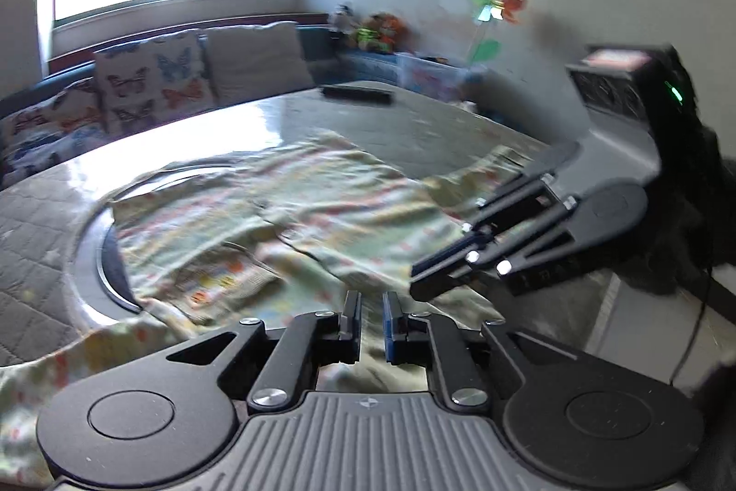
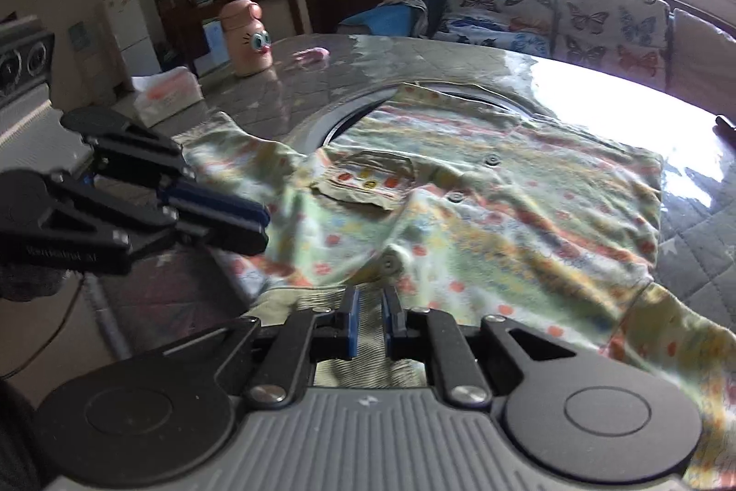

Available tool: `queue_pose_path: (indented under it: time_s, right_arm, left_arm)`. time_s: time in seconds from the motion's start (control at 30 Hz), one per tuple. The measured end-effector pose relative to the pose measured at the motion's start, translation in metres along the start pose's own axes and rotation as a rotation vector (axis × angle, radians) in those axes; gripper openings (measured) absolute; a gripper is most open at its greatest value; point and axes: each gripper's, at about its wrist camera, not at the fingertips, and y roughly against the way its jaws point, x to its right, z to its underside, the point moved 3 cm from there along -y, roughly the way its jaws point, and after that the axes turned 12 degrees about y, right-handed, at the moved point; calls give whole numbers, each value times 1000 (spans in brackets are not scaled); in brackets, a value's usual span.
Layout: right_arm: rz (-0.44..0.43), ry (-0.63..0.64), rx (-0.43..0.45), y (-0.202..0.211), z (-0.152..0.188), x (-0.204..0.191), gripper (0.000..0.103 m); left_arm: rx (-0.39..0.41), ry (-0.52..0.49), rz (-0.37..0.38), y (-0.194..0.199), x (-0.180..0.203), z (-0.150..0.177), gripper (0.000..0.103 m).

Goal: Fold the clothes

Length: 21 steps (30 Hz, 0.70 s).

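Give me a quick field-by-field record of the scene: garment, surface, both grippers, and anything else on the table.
garment: pale green button-up shirt with orange and yellow dots, spread wrinkled, chest pocket facing up
surface: round table under a grey quilted cover, glossy; shirt lies partly over its inset centre ring
left gripper: at the shirt's near edge, narrow gap between pads, no cloth visibly pinched
right gripper: at the shirt's near hem, narrow gap, no cloth visibly pinched
other items: pink cartoon-faced bottle, upright at far edge; tissue pack; dark remote-like bar
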Motion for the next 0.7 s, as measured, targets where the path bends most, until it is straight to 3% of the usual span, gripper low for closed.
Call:
queue_pose_path:
  time_s: [0.17, 0.4, 0.53, 0.7]
  right_arm:
    - [14, 1, -29, -25, 5, 4, 10]
    - [25, 11, -20, -10, 3, 20, 10]
    - [79, -24, -13, -7, -1, 42, 11]
    - [147, -84, -7, -10, -6, 81, 11]
  left_arm:
    - [-12, 39, -24, -31, -4, -15, 11]
    - [-53, 65, -14, -77, -6, -26, 10]
    - [-126, 81, -30, -101, -15, -18, 9]
    - [-121, 93, -17, -96, -20, -17, 10]
